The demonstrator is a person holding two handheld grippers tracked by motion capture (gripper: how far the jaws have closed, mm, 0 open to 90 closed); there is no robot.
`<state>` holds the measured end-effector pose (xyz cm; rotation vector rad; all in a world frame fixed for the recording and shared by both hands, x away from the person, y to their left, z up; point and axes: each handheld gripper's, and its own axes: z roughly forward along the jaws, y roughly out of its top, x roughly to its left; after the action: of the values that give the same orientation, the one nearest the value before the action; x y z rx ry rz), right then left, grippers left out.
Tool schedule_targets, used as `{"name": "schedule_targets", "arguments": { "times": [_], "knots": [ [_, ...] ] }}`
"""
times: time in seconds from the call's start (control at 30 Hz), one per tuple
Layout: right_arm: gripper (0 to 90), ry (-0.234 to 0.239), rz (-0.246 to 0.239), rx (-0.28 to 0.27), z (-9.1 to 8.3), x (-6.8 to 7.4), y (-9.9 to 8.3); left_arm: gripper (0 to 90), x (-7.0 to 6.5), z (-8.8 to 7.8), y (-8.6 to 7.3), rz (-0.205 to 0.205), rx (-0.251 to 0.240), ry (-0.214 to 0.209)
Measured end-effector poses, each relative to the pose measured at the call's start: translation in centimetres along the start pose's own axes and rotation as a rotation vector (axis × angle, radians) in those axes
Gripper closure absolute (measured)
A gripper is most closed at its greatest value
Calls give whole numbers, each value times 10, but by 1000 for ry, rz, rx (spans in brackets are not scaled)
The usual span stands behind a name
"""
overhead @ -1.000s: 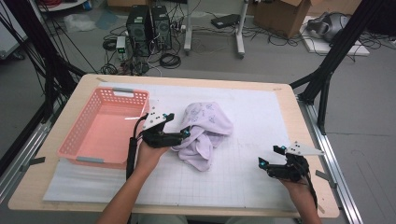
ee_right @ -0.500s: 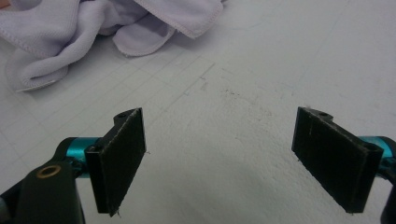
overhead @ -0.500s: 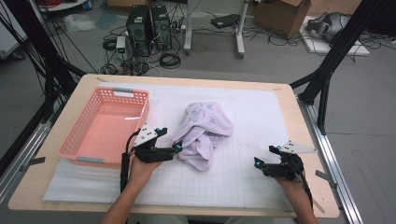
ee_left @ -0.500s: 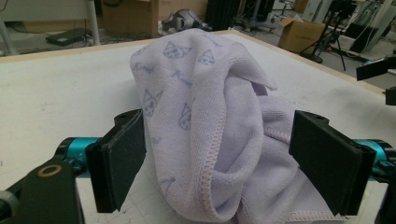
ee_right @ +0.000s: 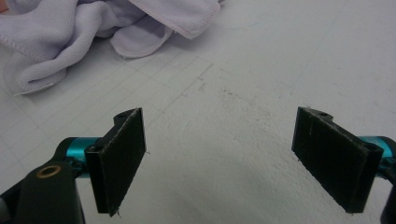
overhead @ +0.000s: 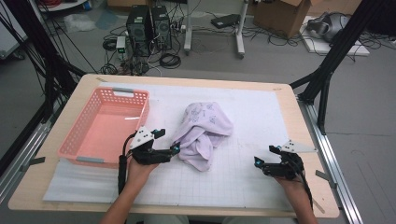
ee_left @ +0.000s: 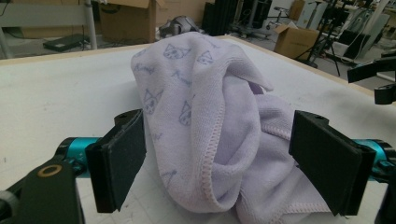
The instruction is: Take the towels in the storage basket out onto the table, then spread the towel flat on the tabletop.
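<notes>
High view first: the tabletop [overhead: 289, 116], wooden at the rim and covered by a white gridded mat [overhead: 243, 172], carries everything. Its largest item is a pink plastic basket [overhead: 105, 126] at the left, open side up, standing just beside the left claw and well apart from the right one. Near the middle lies a crumpled lilac towel [overhead: 203, 133] printed with small cat faces; its long axis runs from the far centre of the mat toward the person, slanting slightly left, with the bunched folds at the near end. Nothing lies between the towel and either claw. The left claw [overhead: 173, 150] sits at the towel's near left edge, pointing right at it; in the left gripper view its jaws are spread wide with the towel [ee_left: 210, 130] bulging between them, not pinched. The right claw [overhead: 258, 162] rests low near the tabletop's right edge, well apart from the towel, pointing left; the right gripper view shows its jaws spread over bare mat, the towel [ee_right: 93, 28] beyond them.
</notes>
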<state>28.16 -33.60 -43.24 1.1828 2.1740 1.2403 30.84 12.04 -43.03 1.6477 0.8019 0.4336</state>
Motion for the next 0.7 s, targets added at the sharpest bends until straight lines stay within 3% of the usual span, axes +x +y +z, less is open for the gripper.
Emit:
{"name": "schedule_targets", "arguments": {
  "times": [0.4, 0.7],
  "knots": [
    [164, 6, -8, -1, 5, 3, 2, 197, 1, 1, -1, -7, 3, -2],
    [162, 52, -41, 36, 22, 13, 12, 197, 0, 3, -4, -11, 16, -3]
  ]
}}
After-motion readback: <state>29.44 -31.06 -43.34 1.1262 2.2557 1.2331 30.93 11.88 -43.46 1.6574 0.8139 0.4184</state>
